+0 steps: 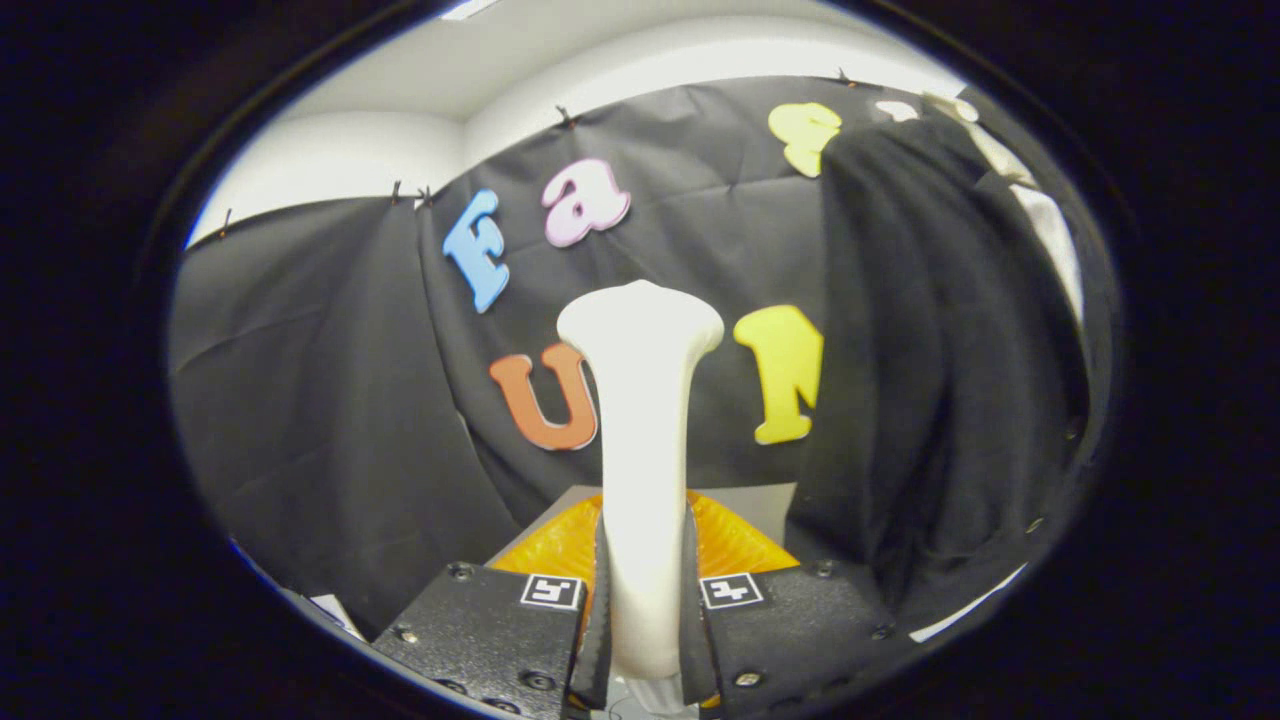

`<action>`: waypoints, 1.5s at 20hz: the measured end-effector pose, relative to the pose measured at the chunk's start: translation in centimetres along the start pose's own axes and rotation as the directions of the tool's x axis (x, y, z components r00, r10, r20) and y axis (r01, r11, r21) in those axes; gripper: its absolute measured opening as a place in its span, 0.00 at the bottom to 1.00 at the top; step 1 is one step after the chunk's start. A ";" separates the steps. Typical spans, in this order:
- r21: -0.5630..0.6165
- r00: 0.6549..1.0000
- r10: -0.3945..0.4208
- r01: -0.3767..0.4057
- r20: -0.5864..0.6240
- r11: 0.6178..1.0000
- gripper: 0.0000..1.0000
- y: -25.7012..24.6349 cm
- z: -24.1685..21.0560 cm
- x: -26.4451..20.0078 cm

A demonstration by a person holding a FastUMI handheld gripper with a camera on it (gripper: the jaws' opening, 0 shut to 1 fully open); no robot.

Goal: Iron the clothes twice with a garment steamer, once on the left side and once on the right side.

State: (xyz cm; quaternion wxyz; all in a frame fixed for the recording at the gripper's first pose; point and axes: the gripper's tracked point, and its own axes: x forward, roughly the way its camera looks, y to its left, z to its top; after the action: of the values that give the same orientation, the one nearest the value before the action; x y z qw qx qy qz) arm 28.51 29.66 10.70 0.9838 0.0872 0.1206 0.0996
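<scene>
A white garment steamer (642, 420) stands upright between my fingers, its handle narrow at the base and its wider head up at the top. My gripper (645, 610) is shut on the steamer's handle, with both fingers pressing its sides. A black garment (940, 360) hangs to the right of the steamer, a little beyond the fingers, and its lower hem reaches down near the right finger. The steamer's head is apart from the garment, to its left.
An orange ribbed tray (740, 545) lies just beyond the fingers, behind the steamer's base, on a light table (760, 500). The black cloth wall (330, 400) closes off the back and left. A pale strip (1040, 220) runs along the garment's far right side.
</scene>
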 end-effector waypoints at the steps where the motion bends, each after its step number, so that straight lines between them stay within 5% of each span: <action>1: -0.007 0.999 -0.018 0.018 0.038 1.000 0.30 -1.0 1.3 -1.7; 7: -0.055 0.954 -0.202 0.219 0.219 0.974 0.30 -9.0 6.6 -11.2; 11: -0.036 0.924 -0.306 0.322 0.230 0.946 0.30 -14.7 7.7 -13.0; 30: -0.063 0.958 -0.285 0.284 -0.011 0.957 0.30 -23.7 -6.2 -14.5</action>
State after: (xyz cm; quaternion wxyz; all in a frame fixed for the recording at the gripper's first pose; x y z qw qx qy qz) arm 17.27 4.53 3.36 0.9888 0.0382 0.1387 -0.0386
